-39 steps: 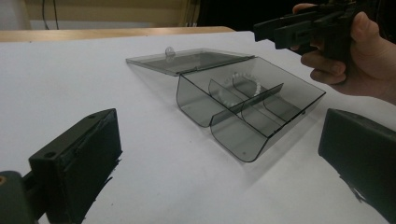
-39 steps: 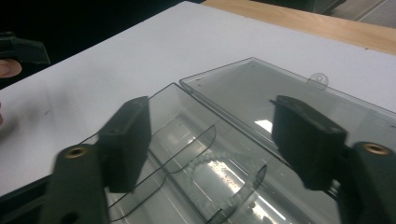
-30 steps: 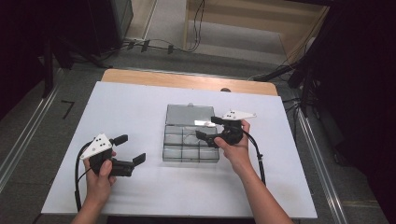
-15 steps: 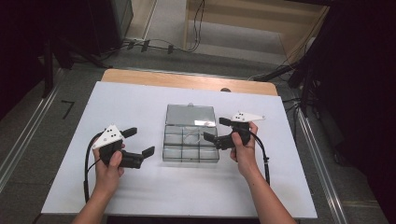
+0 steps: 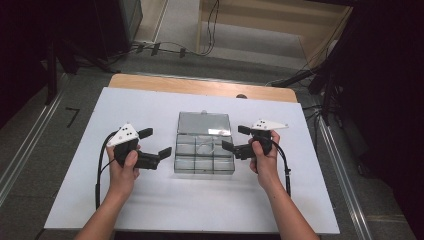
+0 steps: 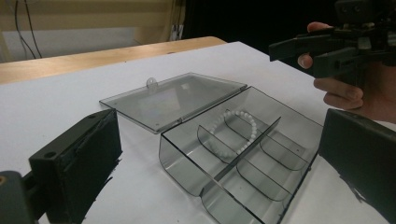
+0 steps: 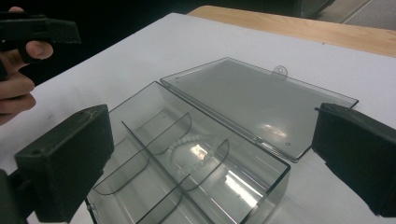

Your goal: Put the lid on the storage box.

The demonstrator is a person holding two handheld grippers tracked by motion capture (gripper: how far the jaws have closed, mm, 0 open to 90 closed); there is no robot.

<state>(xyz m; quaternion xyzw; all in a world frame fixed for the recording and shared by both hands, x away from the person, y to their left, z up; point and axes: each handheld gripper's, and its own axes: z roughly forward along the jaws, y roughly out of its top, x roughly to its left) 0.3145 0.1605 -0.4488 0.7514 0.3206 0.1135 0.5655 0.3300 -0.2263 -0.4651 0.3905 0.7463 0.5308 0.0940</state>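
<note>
A white bench (image 5: 165,210) carries everything, with a strip of bare wood along its far edge. At its middle sits a clear grey plastic box (image 5: 204,159), divided by thin walls into six compartments in two rows. Its lid (image 5: 204,124) is swung fully open and lies flat on the bench on the far side of the box, joined to it along the far wall, with a small round tab at its far edge.

The left gripper (image 5: 155,142) is held in the person's left hand (image 5: 122,167) just to the left of the box, its jaws spread wide apart and holding nothing; the near jaw tip sits just beside the box's left wall without touching it. The right gripper (image 5: 233,138) is held in the right hand (image 5: 265,157) just to the right of the box, its jaws likewise open and empty, pointing left towards the box's right wall. In the left gripper view the box (image 6: 243,158) lies between the two black jaws.

A bracelet of small white beads (image 6: 236,133) lies inside the box, in the middle compartment of the far row, resting on the floor of that compartment.
</note>
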